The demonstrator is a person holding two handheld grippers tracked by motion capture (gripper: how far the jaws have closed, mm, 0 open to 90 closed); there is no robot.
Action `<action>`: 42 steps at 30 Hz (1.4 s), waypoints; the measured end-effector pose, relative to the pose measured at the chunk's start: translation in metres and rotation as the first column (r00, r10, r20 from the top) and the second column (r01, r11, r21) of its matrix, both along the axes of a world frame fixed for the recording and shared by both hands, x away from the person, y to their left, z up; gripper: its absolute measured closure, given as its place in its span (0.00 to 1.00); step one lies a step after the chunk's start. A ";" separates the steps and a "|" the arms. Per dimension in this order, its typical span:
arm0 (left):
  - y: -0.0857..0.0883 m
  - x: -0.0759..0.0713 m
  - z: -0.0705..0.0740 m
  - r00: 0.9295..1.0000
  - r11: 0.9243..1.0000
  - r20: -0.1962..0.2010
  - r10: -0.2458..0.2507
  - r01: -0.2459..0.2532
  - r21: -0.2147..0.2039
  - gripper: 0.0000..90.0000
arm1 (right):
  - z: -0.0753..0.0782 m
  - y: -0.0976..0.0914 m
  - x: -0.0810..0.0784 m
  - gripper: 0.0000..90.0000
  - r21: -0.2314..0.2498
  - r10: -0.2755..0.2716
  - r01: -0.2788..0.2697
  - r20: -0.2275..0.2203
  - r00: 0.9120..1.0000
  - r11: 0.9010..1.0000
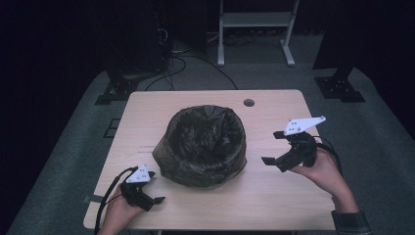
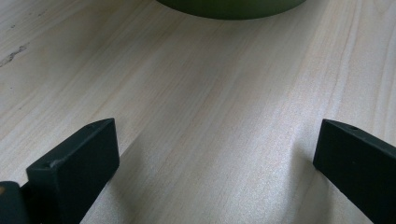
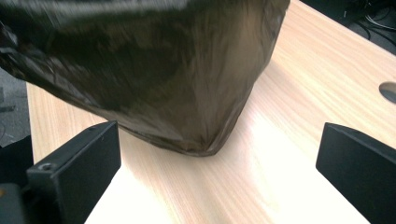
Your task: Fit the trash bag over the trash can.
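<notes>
The bin stands mid-table. The left gripper sits near its front left, low by the table's front edge. The right gripper is held to its right. A hole lies behind the bin.

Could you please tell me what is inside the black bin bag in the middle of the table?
From the high view, the black bin bag lines a round bin and gapes open upward; only crumpled dark plastic shows inside. Its bottom is too dark to make out. The bag drapes over the bin's sides.
</notes>
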State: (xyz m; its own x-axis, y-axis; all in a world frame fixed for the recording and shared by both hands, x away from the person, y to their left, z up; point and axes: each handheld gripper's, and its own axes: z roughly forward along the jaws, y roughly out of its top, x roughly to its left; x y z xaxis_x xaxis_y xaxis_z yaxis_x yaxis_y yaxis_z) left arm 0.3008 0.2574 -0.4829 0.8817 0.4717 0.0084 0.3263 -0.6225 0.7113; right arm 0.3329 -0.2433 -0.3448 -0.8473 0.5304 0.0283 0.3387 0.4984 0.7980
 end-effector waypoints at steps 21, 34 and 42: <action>0.000 0.000 0.000 1.000 1.000 -0.001 0.002 -0.002 -0.002 0.00 | -0.092 0.009 -0.008 0.00 0.057 -0.006 0.007 -0.033 0.999 0.998; 0.000 0.000 0.000 1.000 1.000 -0.002 0.002 -0.002 -0.002 0.00 | -0.131 0.032 -0.007 0.00 0.006 0.027 -0.027 -0.090 0.996 1.000; 0.000 0.000 0.000 1.000 1.000 -0.002 0.002 -0.002 -0.002 0.00 | -0.141 0.039 -0.007 0.00 -0.051 0.034 -0.039 -0.107 0.994 0.998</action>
State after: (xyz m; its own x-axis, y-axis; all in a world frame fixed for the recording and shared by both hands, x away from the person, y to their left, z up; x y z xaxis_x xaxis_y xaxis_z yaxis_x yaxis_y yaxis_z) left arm 0.3007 0.2574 -0.4830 0.8808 0.4734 0.0059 0.3286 -0.6203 0.7122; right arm 0.3263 -0.2045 -0.4862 -0.8597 0.5025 0.0920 0.4011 0.5524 0.7307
